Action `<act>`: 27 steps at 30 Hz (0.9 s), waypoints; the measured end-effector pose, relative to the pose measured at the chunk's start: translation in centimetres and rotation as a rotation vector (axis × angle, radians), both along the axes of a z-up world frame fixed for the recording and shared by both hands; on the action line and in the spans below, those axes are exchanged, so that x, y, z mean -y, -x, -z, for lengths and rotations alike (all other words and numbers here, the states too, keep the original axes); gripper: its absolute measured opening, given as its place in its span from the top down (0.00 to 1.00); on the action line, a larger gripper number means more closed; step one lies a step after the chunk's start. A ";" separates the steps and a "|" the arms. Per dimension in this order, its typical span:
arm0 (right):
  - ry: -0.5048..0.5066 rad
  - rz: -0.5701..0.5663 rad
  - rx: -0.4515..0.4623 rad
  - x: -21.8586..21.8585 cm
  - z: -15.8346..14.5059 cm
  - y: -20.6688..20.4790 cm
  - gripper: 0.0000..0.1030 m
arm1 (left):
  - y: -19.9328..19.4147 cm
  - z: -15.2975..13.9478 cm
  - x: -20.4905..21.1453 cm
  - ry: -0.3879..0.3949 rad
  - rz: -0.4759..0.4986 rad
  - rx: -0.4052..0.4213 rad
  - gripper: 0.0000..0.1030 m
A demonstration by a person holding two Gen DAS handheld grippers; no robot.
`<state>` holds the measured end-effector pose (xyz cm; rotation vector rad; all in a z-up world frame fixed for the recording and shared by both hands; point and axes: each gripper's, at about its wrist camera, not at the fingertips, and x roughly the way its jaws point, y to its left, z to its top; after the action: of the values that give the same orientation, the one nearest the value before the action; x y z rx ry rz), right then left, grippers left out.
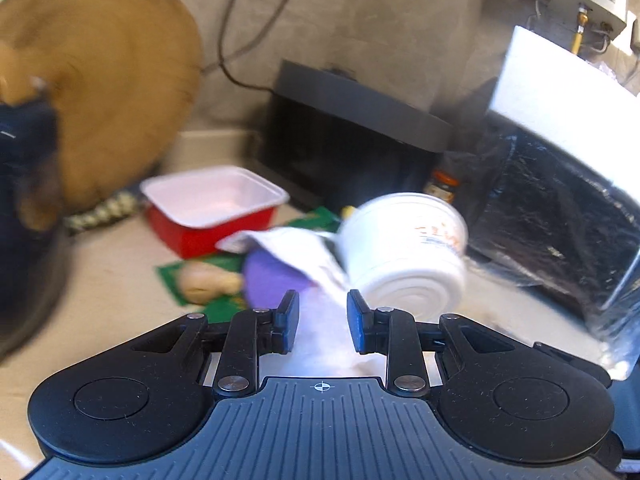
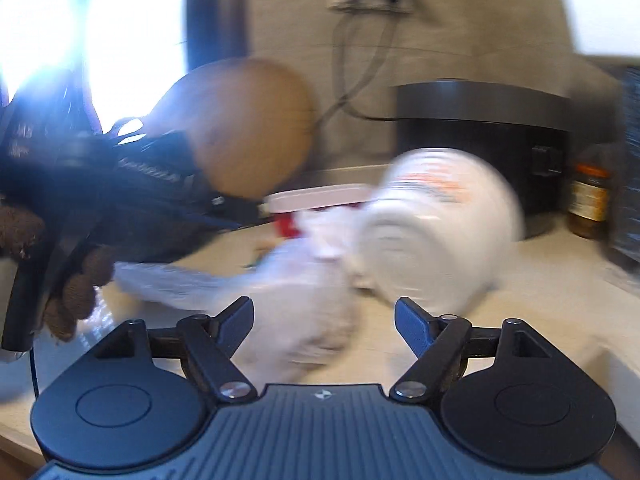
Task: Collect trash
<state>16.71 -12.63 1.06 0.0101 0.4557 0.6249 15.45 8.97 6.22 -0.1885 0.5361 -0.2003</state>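
Note:
A white paper cup (image 1: 404, 248) lies on its side on the counter; it also shows in the right wrist view (image 2: 436, 232). A crumpled white wrapper (image 1: 296, 252) with a purple piece (image 1: 268, 280) lies left of it. My left gripper (image 1: 322, 312) has its jaws narrowly apart, with white crumpled material (image 1: 320, 340) between them; contact is unclear. My right gripper (image 2: 324, 316) is open, with a crumpled white bag (image 2: 312, 292) between and ahead of its fingers. A red tray with white inside (image 1: 216, 204) and a green packet (image 1: 200, 280) lie behind.
A round wooden board (image 1: 100, 80) leans on the wall at left. A black appliance (image 1: 344, 136) stands at the back, a brown jar (image 2: 588, 200) beside it. A black-lined bin (image 1: 560, 208) is at right. The other gripper and gloved hand (image 2: 80, 216) are at left.

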 end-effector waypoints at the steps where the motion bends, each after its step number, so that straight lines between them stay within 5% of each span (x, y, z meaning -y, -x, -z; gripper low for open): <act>1: 0.018 -0.014 -0.003 -1.4 0.2 -0.2 0.22 | 0.5 -0.1 -0.2 -0.028 -0.015 0.020 0.71; 6: 0.029 0.004 -0.117 -5.5 2.5 -2.5 0.25 | 1.5 -0.8 -1.6 -0.067 -0.043 0.027 0.71; 9: 0.042 -0.016 -0.143 -5.5 2.9 -1.6 0.65 | 1.1 -0.9 -1.6 -0.041 -0.022 0.020 0.71; 11: -0.005 -0.087 -0.177 -4.7 2.7 -0.3 0.69 | 0.3 -0.9 -1.1 -0.022 0.011 0.030 0.71; 15: -0.059 -0.136 -0.160 -2.6 1.6 1.8 0.67 | -2.4 -1.7 1.0 0.078 0.070 0.008 0.71; 19: -0.119 0.027 -0.012 3.0 -1.7 1.5 0.38 | -4.2 -1.9 2.4 0.151 0.050 -0.044 0.71; 23: -0.176 0.215 0.073 8.2 -4.5 -2.1 0.36 | -4.6 0.7 3.1 0.167 0.041 -0.137 0.71; 27: -0.214 0.241 0.027 10.2 -5.2 -8.4 0.36 | -4.2 3.4 3.5 0.209 0.173 -0.248 0.71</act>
<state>25.10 -22.81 6.23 0.2567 0.3530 0.4335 19.68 5.51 2.86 -0.3740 0.7797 -0.4050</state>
